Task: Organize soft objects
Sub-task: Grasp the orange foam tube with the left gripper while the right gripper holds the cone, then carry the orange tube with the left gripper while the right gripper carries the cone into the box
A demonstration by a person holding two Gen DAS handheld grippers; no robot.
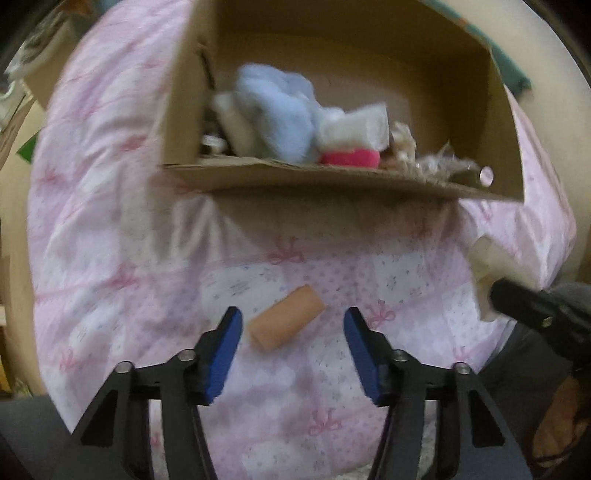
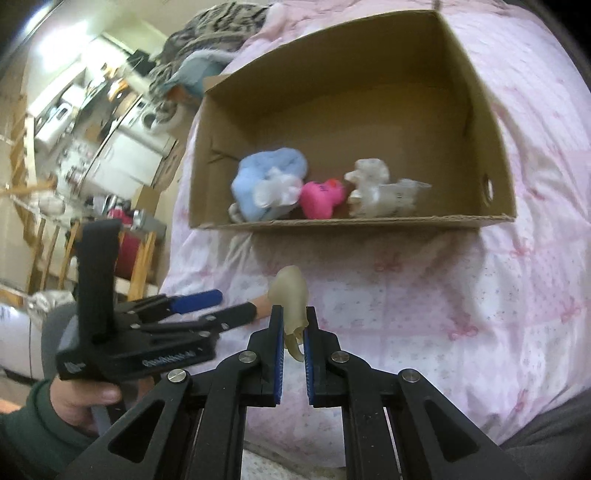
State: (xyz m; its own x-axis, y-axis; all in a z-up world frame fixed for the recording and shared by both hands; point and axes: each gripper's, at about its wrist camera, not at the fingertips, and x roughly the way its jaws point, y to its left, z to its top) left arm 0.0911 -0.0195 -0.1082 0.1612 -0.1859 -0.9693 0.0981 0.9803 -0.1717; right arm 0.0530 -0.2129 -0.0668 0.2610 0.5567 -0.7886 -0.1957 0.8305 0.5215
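A peach foam cylinder (image 1: 286,321) lies on the pink bedspread between the blue pads of my left gripper (image 1: 293,315), which is open and does not touch it. My right gripper (image 2: 294,312) is shut on a pale cream squishy piece (image 2: 291,295), held above the bedspread in front of the cardboard box (image 2: 351,222). The left wrist view shows that piece (image 1: 487,258) at the right edge. The box (image 1: 332,179) holds a light blue plush (image 2: 266,184), a pink plush (image 2: 321,199) and a white plush (image 2: 373,188). The left gripper (image 2: 221,306) shows at the left, with the cylinder's end (image 2: 263,304) behind it.
The bed carries a pink bow-print bedspread (image 2: 461,295). A striped grey blanket (image 2: 207,33) lies behind the box. Beyond the bed's left side stand wooden racks and white appliances (image 2: 92,155). A hand in a green sleeve (image 2: 74,402) holds the left gripper.
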